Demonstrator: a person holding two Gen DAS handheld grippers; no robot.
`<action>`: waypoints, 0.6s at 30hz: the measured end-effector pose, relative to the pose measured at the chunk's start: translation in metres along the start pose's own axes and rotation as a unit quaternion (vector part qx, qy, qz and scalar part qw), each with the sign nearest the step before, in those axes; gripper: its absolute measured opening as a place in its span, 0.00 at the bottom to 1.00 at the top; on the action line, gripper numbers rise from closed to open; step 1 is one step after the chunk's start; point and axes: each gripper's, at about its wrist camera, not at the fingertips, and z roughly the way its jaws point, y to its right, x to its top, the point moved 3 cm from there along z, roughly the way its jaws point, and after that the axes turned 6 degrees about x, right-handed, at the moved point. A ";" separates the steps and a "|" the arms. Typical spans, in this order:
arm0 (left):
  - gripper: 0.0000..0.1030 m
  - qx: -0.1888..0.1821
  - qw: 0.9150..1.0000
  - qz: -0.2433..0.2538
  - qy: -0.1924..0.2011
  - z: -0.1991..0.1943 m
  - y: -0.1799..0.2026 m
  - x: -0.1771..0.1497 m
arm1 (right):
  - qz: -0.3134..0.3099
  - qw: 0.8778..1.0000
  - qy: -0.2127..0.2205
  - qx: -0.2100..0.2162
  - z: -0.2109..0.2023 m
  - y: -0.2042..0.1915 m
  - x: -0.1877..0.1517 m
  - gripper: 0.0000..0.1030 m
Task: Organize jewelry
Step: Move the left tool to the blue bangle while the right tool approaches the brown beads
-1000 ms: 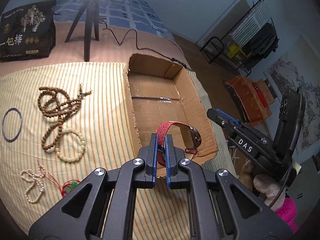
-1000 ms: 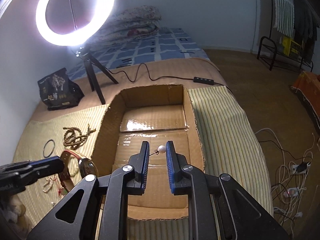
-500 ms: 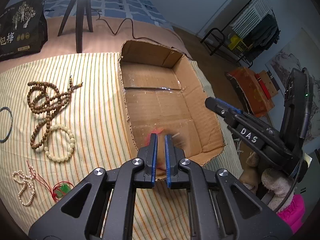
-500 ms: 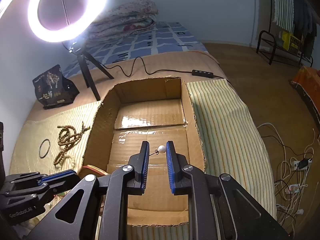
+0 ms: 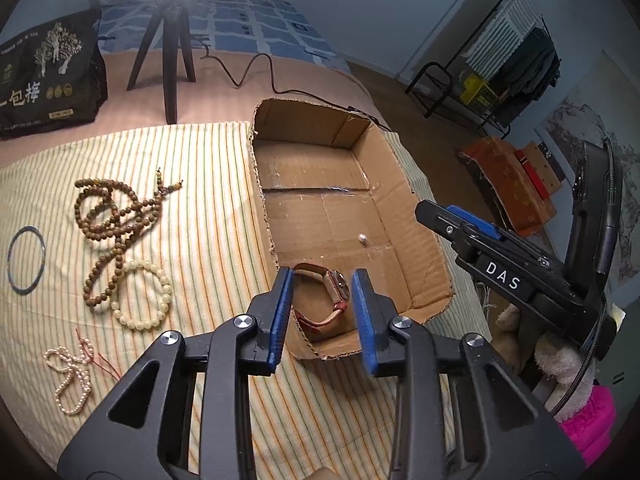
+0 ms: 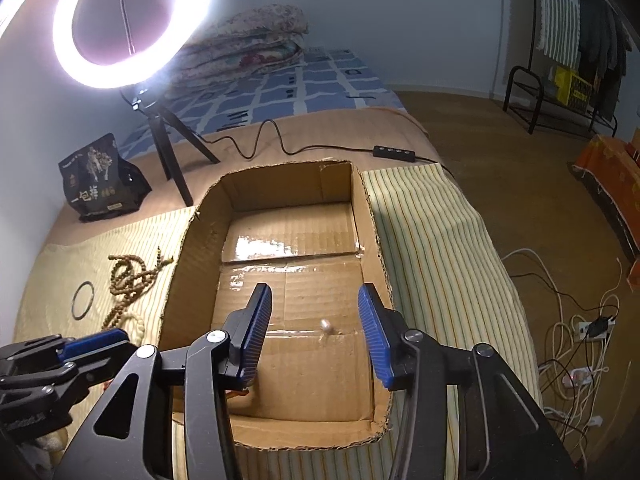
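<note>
An open cardboard box (image 5: 422, 240) (image 6: 188, 240) sits on a striped cloth. Inside, near its front corner, lies a wristwatch with a red-brown strap (image 5: 328, 300). My left gripper (image 5: 322, 316) hovers above it, its jaws opening and the pads clear of the watch. A small pearl earring (image 5: 363, 238) (image 6: 325, 325) rests on the box floor. Above it my right gripper (image 6: 318, 332) (image 5: 472, 236) has its jaws opening with nothing pressed between them. On the cloth left of the box lie brown prayer beads (image 5: 116, 224), a cream bead bracelet (image 5: 142, 296), a dark bangle (image 5: 26, 258) and a pearl string (image 5: 70, 376).
A ring light (image 6: 132, 20) on a black tripod (image 5: 166, 52) stands behind the box, its cable (image 6: 280, 144) trailing across the bed. A black bag (image 5: 48, 80) stands at the back left. Floor cables (image 6: 580, 340) and a clothes rack (image 5: 500, 64) are on the right.
Both grippers have gone from shut to open. The watch left my left gripper and now lies in the box. The pearl earring left my right gripper and lies on the box floor.
</note>
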 end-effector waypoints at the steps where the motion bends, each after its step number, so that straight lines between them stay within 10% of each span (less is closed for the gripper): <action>1: 0.29 0.003 1.000 0.003 0.002 -0.002 0.000 0.000 | 0.001 1.000 0.000 0.001 0.000 -0.001 0.000 0.42; 18: 0.38 0.049 0.998 0.004 0.036 -0.041 -0.054 0.005 | -0.024 0.999 0.024 0.002 -0.007 -0.032 0.006 0.56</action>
